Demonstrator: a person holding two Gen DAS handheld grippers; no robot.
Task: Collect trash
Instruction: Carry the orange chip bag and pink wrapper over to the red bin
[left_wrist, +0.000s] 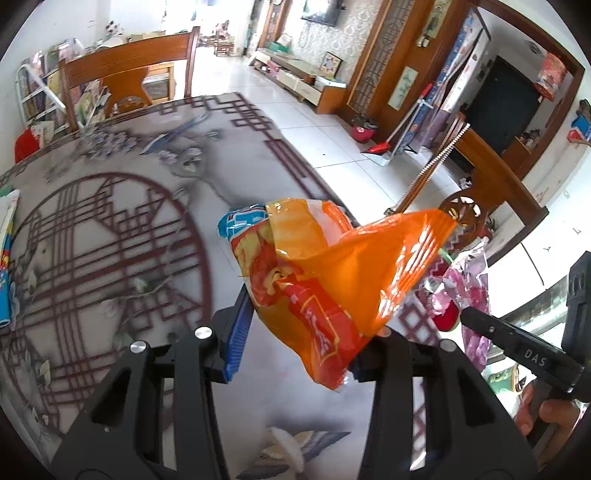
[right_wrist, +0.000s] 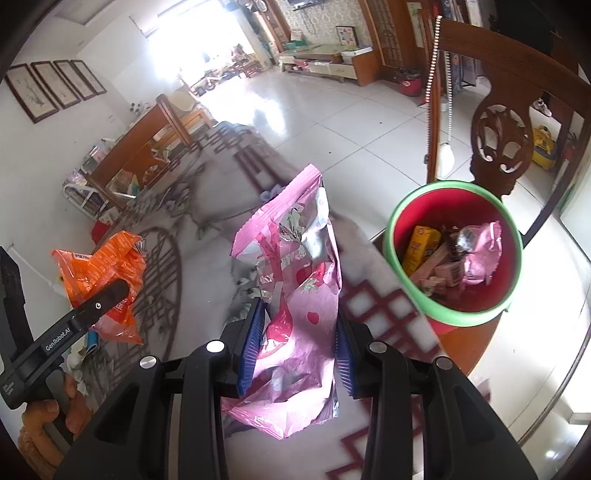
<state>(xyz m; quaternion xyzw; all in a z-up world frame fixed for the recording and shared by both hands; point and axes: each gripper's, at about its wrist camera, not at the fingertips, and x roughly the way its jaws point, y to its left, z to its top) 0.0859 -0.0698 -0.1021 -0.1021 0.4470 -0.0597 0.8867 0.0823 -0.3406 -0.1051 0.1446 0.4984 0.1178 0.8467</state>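
Note:
My left gripper (left_wrist: 295, 347) is shut on an orange snack bag (left_wrist: 325, 280), held up over the patterned table (left_wrist: 122, 229). The same orange snack bag (right_wrist: 103, 266) shows at the left of the right wrist view, in the left gripper (right_wrist: 110, 295). My right gripper (right_wrist: 299, 343) is shut on a crumpled pink foil wrapper (right_wrist: 295, 291), lifted above the table. The pink foil wrapper (left_wrist: 469, 284) and the right gripper (left_wrist: 476, 317) appear at the right of the left wrist view. A red bin with a green rim (right_wrist: 454, 254) stands on a chair seat to the right, with several wrappers inside.
A carved wooden chair back (right_wrist: 502, 125) rises behind the bin. Another wooden chair (left_wrist: 129, 77) stands at the table's far side. Loose packets lie at the table's left edge (left_wrist: 7, 258) and a crumpled wrapper (left_wrist: 288, 450) near the front. White tiled floor (right_wrist: 332, 122) lies beyond.

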